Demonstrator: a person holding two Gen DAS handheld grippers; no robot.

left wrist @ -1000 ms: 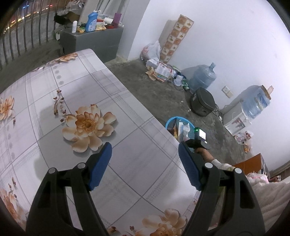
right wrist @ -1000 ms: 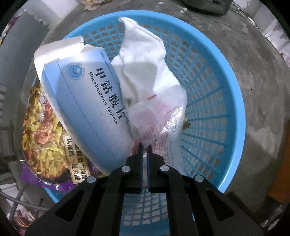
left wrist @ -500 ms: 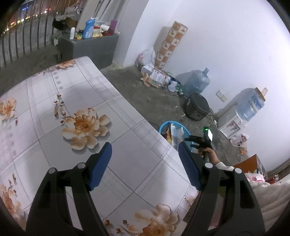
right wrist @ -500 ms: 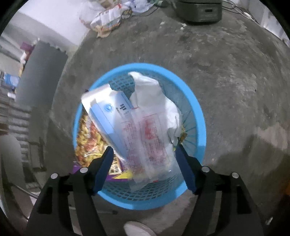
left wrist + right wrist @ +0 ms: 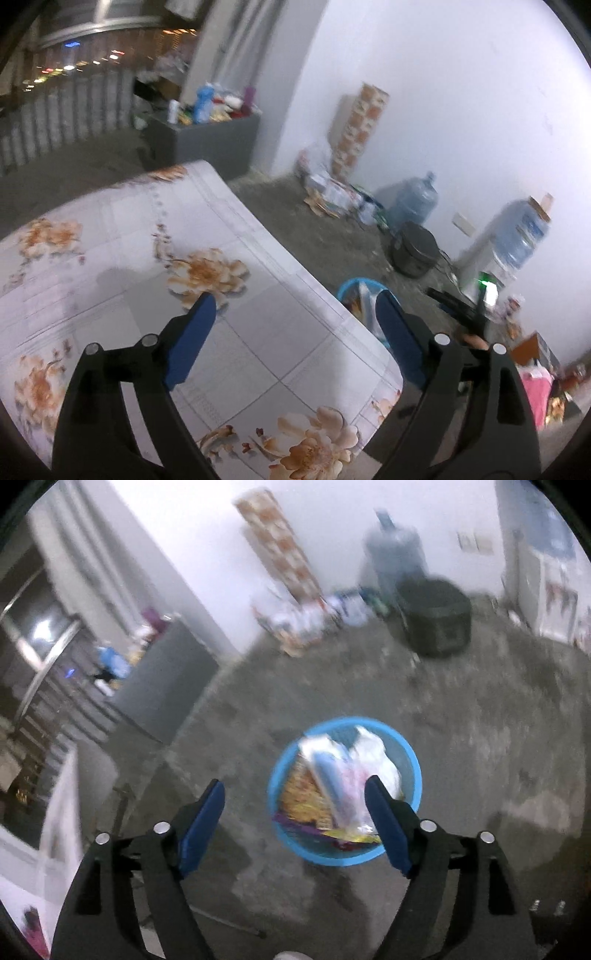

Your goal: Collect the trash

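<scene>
The right claw point(image 5: 293, 805) hung with nothing between its widening jaws, the trash point(image 5: 343, 775) lying in the blue basket point(image 5: 415, 775) well below it, while the left claw point(image 5: 295, 325), likewise empty and widening, hovered over the flowered desk point(image 5: 258, 362).

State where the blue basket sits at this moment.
In the right wrist view, the blue basket stands on the grey floor, low and centre, near the floral table.

Left gripper point(image 5: 291, 321) fingers opening, empty; right gripper point(image 5: 295, 805) fingers opening, empty.

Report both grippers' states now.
Left gripper: opening, nothing between the jaws.
Right gripper: opening, empty, above the blue basket.
</scene>
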